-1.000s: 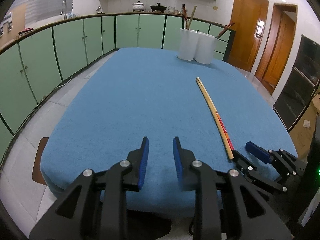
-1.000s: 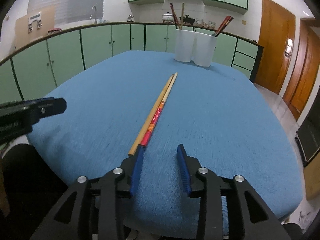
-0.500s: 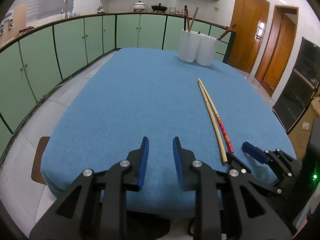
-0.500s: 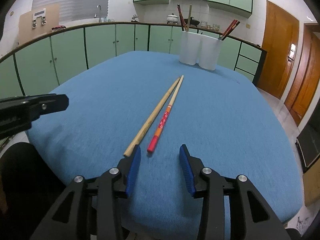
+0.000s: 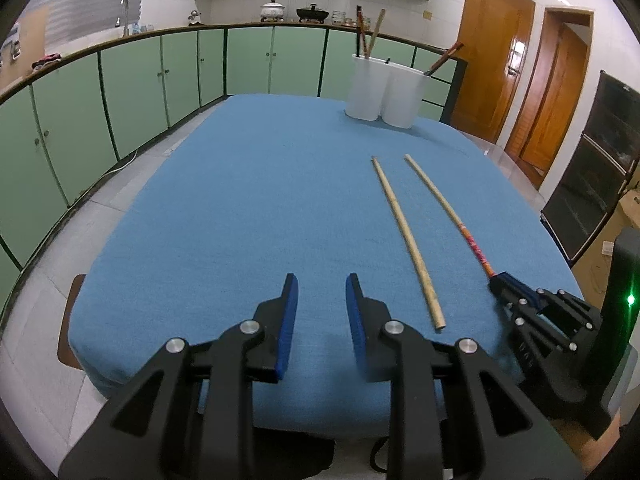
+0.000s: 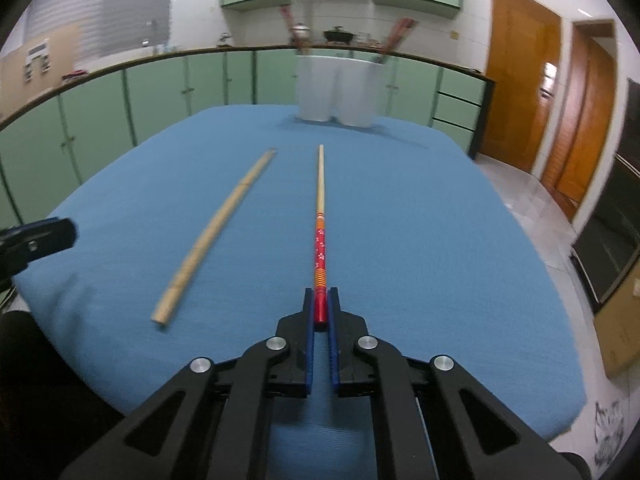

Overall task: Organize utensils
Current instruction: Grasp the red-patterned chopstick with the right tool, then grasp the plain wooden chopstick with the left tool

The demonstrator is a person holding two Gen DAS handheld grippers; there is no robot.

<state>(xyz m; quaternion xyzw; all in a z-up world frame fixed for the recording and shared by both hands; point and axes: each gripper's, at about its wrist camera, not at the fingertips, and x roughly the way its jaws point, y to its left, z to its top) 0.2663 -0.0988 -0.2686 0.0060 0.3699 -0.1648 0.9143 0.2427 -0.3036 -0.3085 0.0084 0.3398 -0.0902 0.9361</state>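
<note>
Two chopsticks lie on the blue tablecloth (image 5: 248,208). My right gripper (image 6: 321,300) is shut on the red end of the red-patterned chopstick (image 6: 320,236), which points straight away from it toward the cups. In the left wrist view the same chopstick (image 5: 448,212) runs into the right gripper (image 5: 505,280). The plain bamboo chopstick (image 6: 212,232) (image 5: 404,232) lies loose to the left of it. My left gripper (image 5: 318,288) hovers over the near edge of the table with a gap between its blue pads and nothing in it.
Two white cups (image 5: 384,90) (image 6: 336,92) holding several chopsticks stand together at the far end of the table. Green cabinets curve around the left and back. Wooden doors (image 5: 496,68) are at the right. A dark oven (image 5: 596,176) stands at the far right.
My right gripper slid right, closed on the red chopstick's end and swung it apart from the bamboo one. The left gripper kept still.
</note>
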